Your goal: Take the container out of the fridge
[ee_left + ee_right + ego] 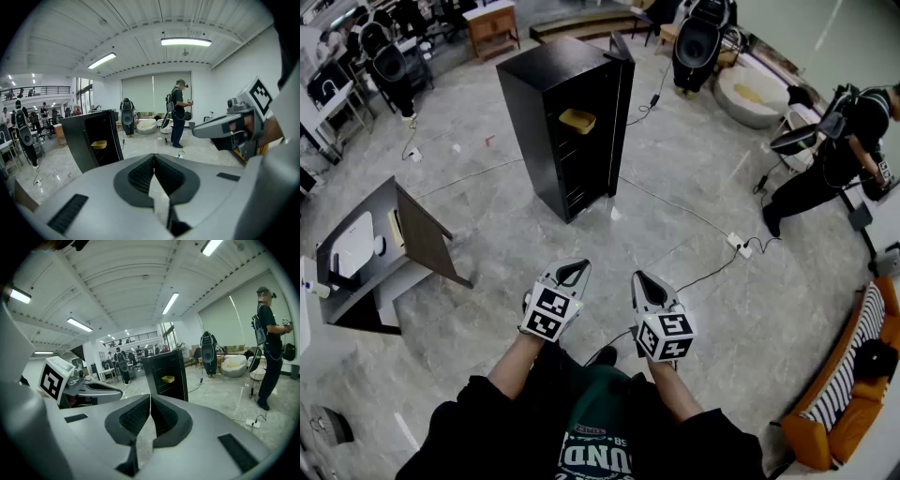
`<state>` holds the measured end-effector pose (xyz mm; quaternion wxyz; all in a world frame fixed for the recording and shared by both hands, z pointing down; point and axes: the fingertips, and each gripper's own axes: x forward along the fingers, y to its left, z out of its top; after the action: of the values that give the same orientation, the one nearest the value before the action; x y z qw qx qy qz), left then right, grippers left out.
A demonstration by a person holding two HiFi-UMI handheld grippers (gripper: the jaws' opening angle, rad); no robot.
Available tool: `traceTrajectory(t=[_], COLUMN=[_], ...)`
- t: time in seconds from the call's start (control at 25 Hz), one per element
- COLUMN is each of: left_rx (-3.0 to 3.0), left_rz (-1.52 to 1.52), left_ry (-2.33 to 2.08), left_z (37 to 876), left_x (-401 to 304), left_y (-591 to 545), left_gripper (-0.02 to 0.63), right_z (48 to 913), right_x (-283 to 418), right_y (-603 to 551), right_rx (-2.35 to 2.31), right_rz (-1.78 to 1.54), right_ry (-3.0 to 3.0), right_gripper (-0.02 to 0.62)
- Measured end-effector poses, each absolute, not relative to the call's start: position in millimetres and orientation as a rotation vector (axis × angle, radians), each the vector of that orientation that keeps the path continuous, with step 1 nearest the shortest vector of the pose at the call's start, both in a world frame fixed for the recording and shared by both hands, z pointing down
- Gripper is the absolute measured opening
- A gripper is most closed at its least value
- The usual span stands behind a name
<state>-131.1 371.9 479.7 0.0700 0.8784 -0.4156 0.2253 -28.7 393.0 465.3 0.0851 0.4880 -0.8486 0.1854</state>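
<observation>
We hold the left hand-held gripper [574, 272] and right hand-held gripper [645, 281] empty, jaws together, well apart from the fridge [546, 141]. The yellow container [577, 119] sits high inside it, probably light and stiff; its front rim suits gripping.

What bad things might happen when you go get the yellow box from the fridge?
1. Cables cross the floor between the person and the fridge; a foot might catch on one.
2. The left tongs and right tongs are both shut. Unless they open first, they may shove the container deeper in instead of gripping it.
</observation>
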Motion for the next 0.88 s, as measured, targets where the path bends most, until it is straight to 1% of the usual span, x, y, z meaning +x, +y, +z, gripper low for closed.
traceTrajectory(t=[0.88], left_rx=[2.650], left_rz=[0.708], left_ry=[-1.223], left_z=[480.7], left_x=[-118.8], left_y=[377.4], left_gripper=[0.014], right_z=[473.2], right_x=[-30.4], right_y=[401.7], right_rx=[1.388], right_rz=[0.571], right_ry=[-2.525], right_gripper=[0.035])
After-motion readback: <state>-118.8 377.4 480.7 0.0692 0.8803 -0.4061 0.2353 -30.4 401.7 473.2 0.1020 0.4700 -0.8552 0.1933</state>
